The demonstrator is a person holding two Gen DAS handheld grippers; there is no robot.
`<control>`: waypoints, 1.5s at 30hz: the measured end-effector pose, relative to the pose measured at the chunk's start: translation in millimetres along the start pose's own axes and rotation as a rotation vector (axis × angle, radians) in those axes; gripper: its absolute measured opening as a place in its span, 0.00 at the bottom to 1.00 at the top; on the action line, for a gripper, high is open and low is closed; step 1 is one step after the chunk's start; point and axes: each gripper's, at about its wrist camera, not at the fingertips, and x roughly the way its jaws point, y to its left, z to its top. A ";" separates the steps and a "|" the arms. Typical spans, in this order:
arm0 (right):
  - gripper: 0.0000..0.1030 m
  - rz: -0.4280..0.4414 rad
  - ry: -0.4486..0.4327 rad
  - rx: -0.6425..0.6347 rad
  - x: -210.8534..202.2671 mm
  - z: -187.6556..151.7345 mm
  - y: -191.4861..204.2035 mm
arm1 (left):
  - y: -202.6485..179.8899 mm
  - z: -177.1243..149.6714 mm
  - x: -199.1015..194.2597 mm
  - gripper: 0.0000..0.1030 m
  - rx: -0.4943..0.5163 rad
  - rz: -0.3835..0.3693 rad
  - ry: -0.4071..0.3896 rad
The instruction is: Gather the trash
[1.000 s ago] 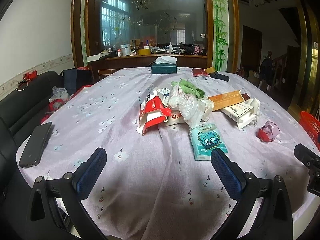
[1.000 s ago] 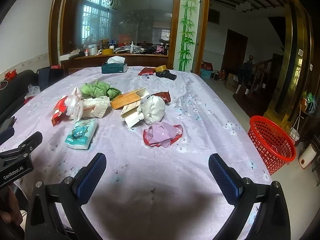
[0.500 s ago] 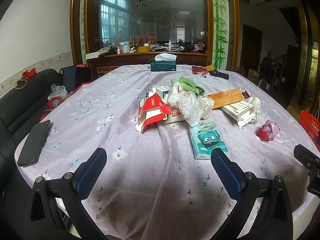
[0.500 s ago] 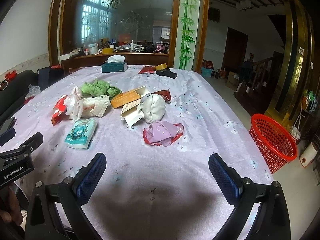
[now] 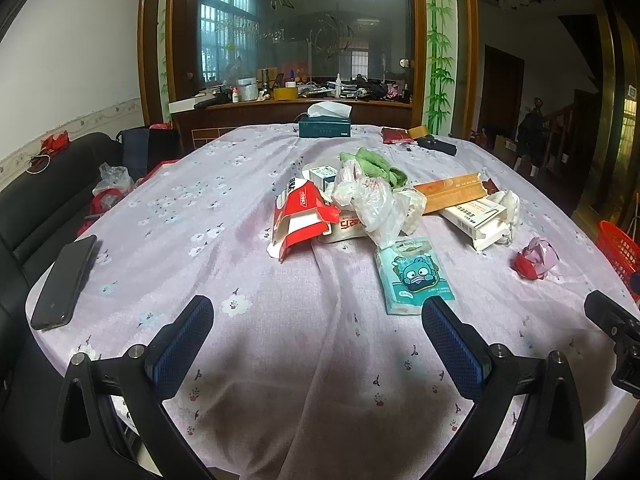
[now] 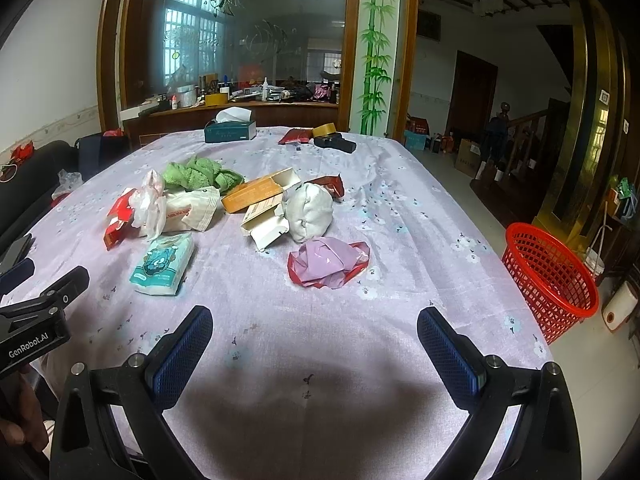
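On the lilac floral tablecloth (image 6: 400, 216): one teal cartoon-printed tissue pack (image 6: 163, 266), one crumpled pink-and-red wrapper (image 6: 328, 261), one orange carton (image 6: 256, 195), one green cloth (image 6: 198, 172), one dark-green tissue box (image 6: 230, 131). Beside it: one red mesh basket (image 6: 550, 276).

Trash lies in loose pile mid-table: torn red carton (image 5: 301, 216), crumpled plastic bag (image 5: 366, 200), green cloth (image 6: 198, 174), orange box (image 6: 256, 194), teal tissue pack (image 6: 164, 264). Purple-red wrapper (image 6: 328, 262) lies apart. Red basket (image 6: 550, 276) stands on floor.
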 end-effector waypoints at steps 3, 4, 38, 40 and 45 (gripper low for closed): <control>1.00 0.006 0.005 0.003 1.5 -0.1 -1.5 | 1.2 1.5 2.5 1.00 -0.006 -0.017 0.016; 1.00 0.008 0.005 0.003 1.8 0.3 -1.8 | 1.5 2.2 3.9 1.00 -0.007 -0.024 0.025; 0.70 0.229 0.267 0.130 118.0 50.2 -40.4 | -49.3 40.9 117.2 0.49 0.075 -0.301 0.360; 0.52 0.215 0.290 0.123 124.7 47.4 -38.2 | -48.9 39.5 115.3 0.46 0.078 -0.305 0.348; 0.42 0.234 0.256 0.157 113.3 43.8 -47.9 | -45.0 38.4 104.8 0.38 0.055 -0.346 0.325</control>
